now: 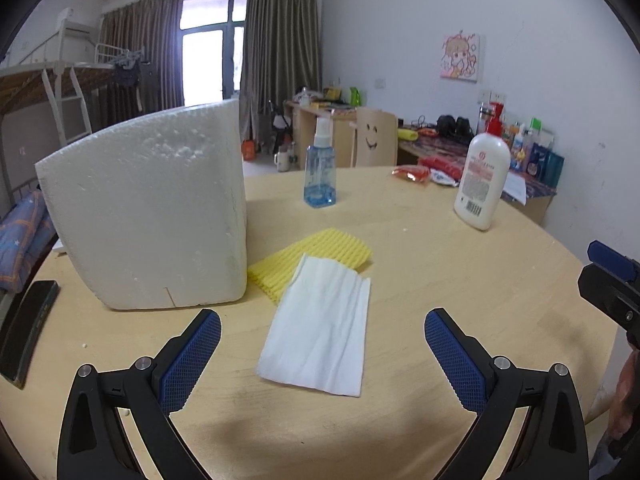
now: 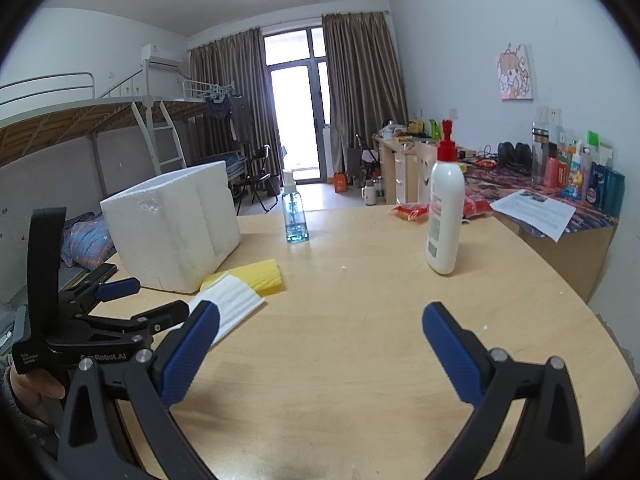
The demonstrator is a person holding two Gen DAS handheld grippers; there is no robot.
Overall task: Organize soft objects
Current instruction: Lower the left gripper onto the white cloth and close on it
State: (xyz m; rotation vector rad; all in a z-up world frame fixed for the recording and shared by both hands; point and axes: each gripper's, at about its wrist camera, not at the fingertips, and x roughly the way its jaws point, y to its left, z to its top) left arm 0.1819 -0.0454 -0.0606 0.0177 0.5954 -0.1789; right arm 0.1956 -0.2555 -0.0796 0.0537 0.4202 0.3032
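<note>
The white cloth lies flat on the round wooden table, directly ahead of the left gripper and centred between its two blue pads, which stand wide apart with nothing held. The cloth's long axis runs away from the fingers, near edge close to the pads, far end overlapping the yellow sponge cloth that lies just beyond it and touches it. Both soft items sit just beside the front right corner of the white foam box, the sponge cloth close against its base. The right gripper is likewise spread wide and empty, but it faces a bare stretch of table; from its camera the white cloth and the sponge cloth lie well off to its left, beyond its left pad. Judgement: the left gripper is the nearer and better aligned. Its open span crosses the cloth's short width, so a straight advance and descent would bracket the near end. A pinch of thin flat fabric may slip or gather; the sponge cloth underneath could be dragged along with it.
</note>
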